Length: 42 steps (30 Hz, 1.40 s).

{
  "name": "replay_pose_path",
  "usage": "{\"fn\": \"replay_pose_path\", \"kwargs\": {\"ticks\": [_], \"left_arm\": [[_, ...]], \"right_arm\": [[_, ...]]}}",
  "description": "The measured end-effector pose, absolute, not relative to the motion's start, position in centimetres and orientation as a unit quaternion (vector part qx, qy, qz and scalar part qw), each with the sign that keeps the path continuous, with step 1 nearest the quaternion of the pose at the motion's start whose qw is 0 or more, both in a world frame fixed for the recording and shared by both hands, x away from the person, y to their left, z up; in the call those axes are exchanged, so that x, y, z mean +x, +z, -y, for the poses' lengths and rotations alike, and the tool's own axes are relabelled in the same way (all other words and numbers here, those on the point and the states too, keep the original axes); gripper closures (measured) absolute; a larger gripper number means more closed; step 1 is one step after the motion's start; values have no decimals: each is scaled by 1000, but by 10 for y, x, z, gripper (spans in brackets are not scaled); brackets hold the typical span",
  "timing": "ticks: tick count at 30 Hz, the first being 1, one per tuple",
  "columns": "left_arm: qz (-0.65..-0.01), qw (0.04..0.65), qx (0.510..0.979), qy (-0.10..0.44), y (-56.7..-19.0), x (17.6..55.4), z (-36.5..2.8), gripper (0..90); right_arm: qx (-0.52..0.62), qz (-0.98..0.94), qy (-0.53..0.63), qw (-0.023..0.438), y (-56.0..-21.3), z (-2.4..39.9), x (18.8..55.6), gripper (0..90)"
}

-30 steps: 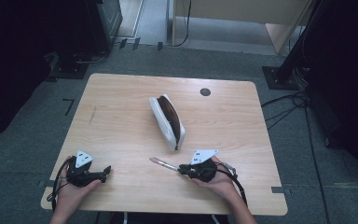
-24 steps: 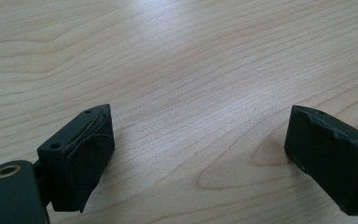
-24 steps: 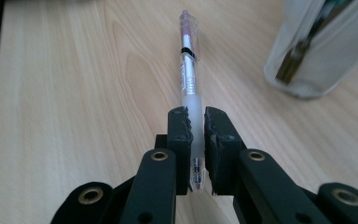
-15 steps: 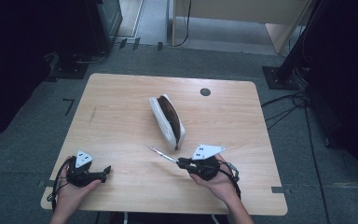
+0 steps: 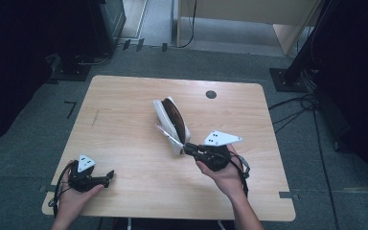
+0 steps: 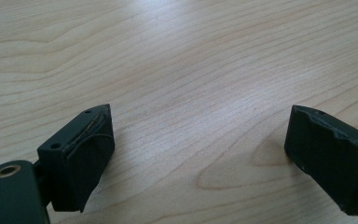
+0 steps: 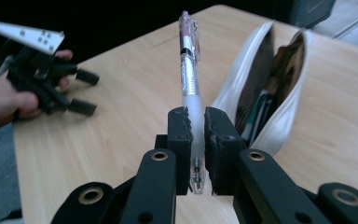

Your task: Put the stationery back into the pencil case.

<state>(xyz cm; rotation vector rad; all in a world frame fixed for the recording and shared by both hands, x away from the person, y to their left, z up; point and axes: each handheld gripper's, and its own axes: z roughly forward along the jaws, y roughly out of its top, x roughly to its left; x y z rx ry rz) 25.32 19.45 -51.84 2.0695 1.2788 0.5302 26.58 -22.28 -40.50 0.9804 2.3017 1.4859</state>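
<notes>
The right gripper [image 7: 195,122] is clamped on a clear pen [image 7: 190,79], held beside the white pencil case [image 5: 171,119] at the middle of the wooden table [image 5: 124,120]. The case lies with its mouth open; pens and a dark lining show inside. The left gripper [image 5: 106,178] rests at the near left corner of the table, its jaws spread wide over bare wood. A small round black disc [image 5: 211,94] sits near the far edge, well apart from the case.
</notes>
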Motion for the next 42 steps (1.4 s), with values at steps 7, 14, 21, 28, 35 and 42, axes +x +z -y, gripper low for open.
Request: {"fn": "replay_pose_path", "kwargs": {"ticks": [7, 14, 21, 28, 35, 42], "left_arm": [[-487, 321, 787, 202, -519, 253, -194, 86], [-487, 320, 787, 202, -518, 253, -194, 86], [-487, 321, 787, 202, -519, 253, -194, 86], [-487, 320, 787, 202, -519, 253, -194, 86], [-487, 320, 787, 203, -518, 253, -194, 86], [-487, 320, 787, 202, -518, 253, -194, 86]], "right_arm": [[366, -762, 513, 145, -390, 226, 279, 815], [397, -756, 490, 173, -387, 219, 293, 815], [418, -762, 456, 193, -383, 207, 310, 814], [432, -774, 417, 202, -380, 200, 325, 814], [439, -794, 371, 197, -382, 194, 338, 812], [438, -806, 347, 196, -382, 186, 345, 811]]}}
